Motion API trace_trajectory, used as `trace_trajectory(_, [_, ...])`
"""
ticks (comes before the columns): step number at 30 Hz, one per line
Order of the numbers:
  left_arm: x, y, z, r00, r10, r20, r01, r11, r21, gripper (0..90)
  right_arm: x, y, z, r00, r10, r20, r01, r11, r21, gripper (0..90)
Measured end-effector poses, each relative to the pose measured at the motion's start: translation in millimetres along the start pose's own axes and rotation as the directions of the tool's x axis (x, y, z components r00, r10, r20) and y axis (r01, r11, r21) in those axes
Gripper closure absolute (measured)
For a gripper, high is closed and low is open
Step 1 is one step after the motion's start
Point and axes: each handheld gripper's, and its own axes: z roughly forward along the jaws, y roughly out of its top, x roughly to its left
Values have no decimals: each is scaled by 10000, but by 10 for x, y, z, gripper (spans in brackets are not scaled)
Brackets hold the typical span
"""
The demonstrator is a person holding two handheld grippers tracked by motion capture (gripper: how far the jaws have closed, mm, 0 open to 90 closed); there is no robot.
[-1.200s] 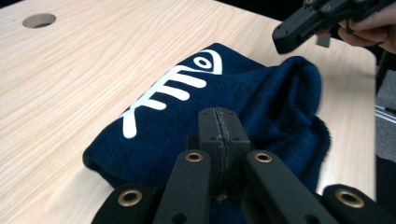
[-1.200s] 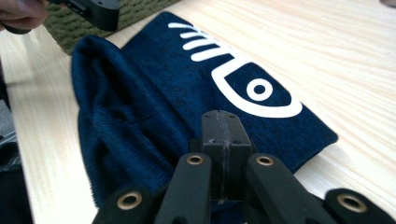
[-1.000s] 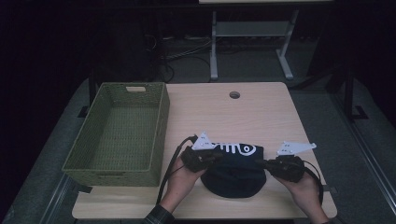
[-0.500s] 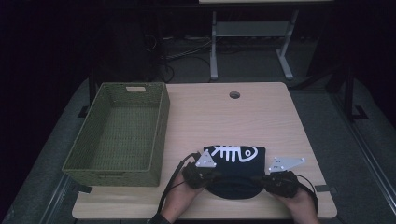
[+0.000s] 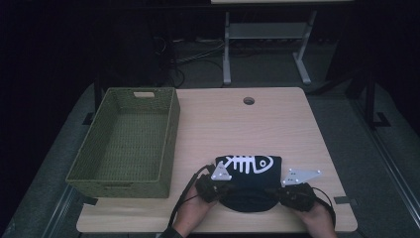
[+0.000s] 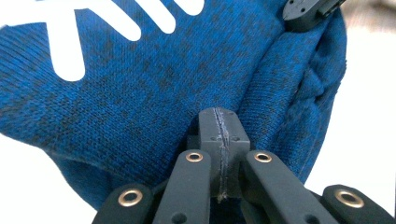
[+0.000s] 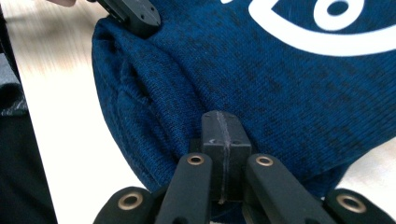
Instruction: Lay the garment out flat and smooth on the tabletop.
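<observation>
The room is dark, and a light wooden bench [image 5: 277,124] stands in the middle of it. The left claw [image 5: 224,189] is clenched on the near left edge of a dark blue knit sweater [image 5: 250,181], and its two black jaws press tight together with cloth pinched at their tips. The right claw [image 5: 281,192] is clenched the same way on the near right edge. Both hands have come down toward the near side of the bench in the last second, and the sweater came with them. It was held up and stretched wide before; now it lies folded flat on the bench, with its white fish bone picture [image 5: 246,163] facing up. So the fold looks done, and letting go is likely next. To the left of the sweater, well apart, sits a green woven basket [image 5: 79,171].
</observation>
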Motion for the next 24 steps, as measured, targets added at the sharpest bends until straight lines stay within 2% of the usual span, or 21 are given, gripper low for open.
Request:
trace_trajectory(8, [78,121,-124,9999,-47,-110,41,9987,-511,896,-30,70,-88,10000,36,-6,-36,9991,-432,900])
trace_trajectory(13, [181,232,-154,9989,52,-471,-87,9973,-729,893,-42,102,-93,10000,-35,12,35,9988,-492,900])
trace_trajectory(19, [407,324,-75,9954,-108,-948,28,9965,-838,861,-36,103,-78,10000,27,-23,-28,9991,-424,900])
trace_trajectory(24, [559,338,77,9932,-267,-1129,206,9983,-554,849,-48,66,-20,10000,-25,37,25,10000,-31,900])
